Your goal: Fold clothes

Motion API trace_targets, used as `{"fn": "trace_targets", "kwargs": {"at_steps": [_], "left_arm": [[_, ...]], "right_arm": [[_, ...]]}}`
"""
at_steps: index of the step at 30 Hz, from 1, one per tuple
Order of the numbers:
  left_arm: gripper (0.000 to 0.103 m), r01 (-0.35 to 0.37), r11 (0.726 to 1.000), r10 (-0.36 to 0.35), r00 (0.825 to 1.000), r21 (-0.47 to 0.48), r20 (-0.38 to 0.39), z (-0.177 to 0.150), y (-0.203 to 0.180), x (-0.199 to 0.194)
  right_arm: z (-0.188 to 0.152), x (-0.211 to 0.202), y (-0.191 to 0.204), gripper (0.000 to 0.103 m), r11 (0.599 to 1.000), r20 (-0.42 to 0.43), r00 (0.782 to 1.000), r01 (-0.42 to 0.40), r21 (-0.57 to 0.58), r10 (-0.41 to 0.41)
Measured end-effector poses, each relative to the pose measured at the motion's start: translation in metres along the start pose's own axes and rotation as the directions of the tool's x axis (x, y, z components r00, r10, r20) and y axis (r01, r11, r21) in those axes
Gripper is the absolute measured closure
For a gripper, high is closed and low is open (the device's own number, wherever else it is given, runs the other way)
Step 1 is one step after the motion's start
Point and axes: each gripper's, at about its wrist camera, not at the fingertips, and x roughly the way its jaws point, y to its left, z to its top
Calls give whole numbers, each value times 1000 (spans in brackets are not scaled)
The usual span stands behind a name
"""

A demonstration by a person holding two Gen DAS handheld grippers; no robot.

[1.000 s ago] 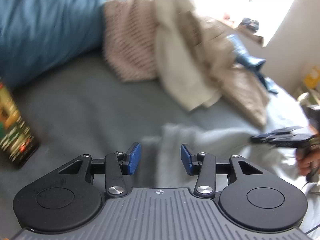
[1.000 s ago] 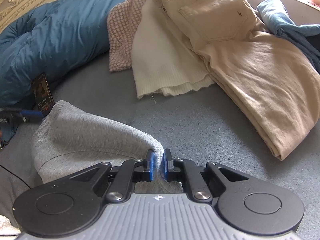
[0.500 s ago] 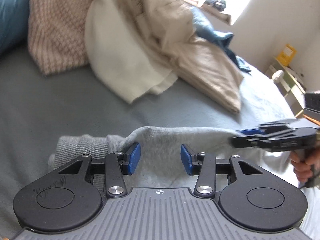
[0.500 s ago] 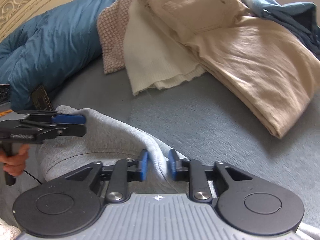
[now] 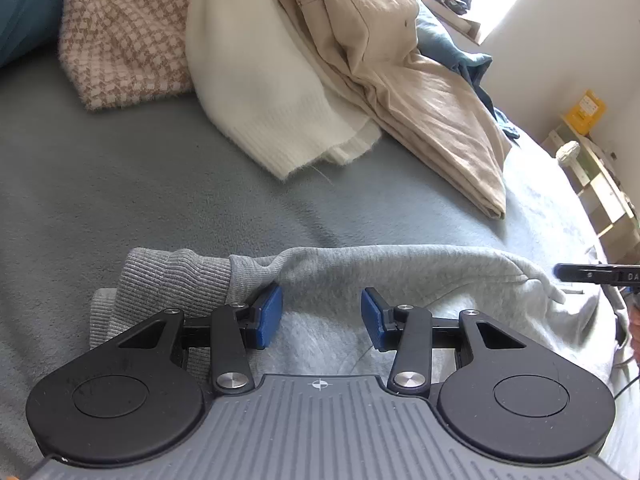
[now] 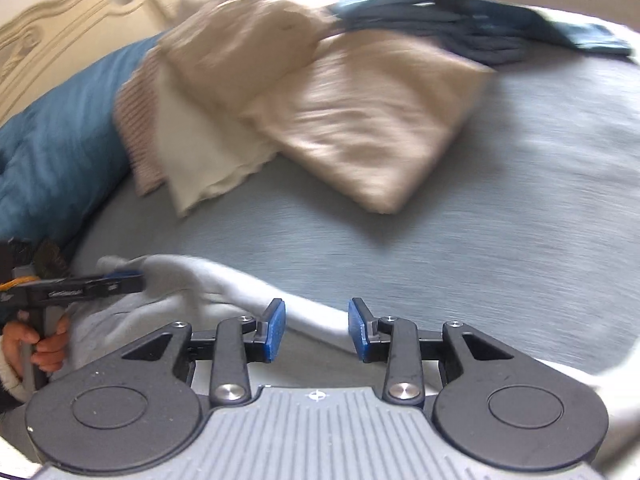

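A grey sweatshirt (image 5: 400,276) lies on the blue-grey bed cover, its ribbed cuff (image 5: 172,284) at the left. My left gripper (image 5: 320,316) is open just above the sweatshirt, fingers apart, holding nothing. My right gripper (image 6: 316,330) is open over the sweatshirt's folded edge (image 6: 224,280), also empty. The right gripper's tip shows at the right edge of the left wrist view (image 5: 596,273). The left gripper shows at the left of the right wrist view (image 6: 96,286). The right wrist view is motion-blurred.
A pile of clothes lies further back: houndstooth knit (image 5: 120,36), white sweater (image 5: 260,92), beige trousers (image 5: 420,92), dark blue garments (image 6: 480,28). A blue duvet (image 6: 52,160) lies at the left. A shelf unit (image 5: 600,184) stands beside the bed.
My right gripper has opened and let go of the sweatshirt edge, then drawn back to the right. My left gripper moved in over the sweatshirt and stayed open.
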Motion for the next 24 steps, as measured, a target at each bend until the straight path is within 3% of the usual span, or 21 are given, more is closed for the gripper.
{"fn": "trace_targets", "kwargs": {"at_steps": [7, 10, 19, 24], "left_arm": [[59, 7, 1000, -7, 1000, 15, 3, -3, 3, 3], [59, 6, 1000, -7, 1000, 26, 9, -5, 3, 4], [58, -25, 996, 23, 999, 82, 27, -11, -5, 7], [58, -41, 995, 38, 999, 94, 33, -12, -9, 7]], "right_arm": [[-16, -28, -18, 66, 988, 30, 990, 137, -70, -135], [-31, -34, -27, 66, 972, 23, 976, 216, -94, -215], [-70, -63, -72, 67, 934, 42, 933, 356, 41, -357], [-78, -86, -85, 67, 928, 113, 924, 351, 127, -365]]}}
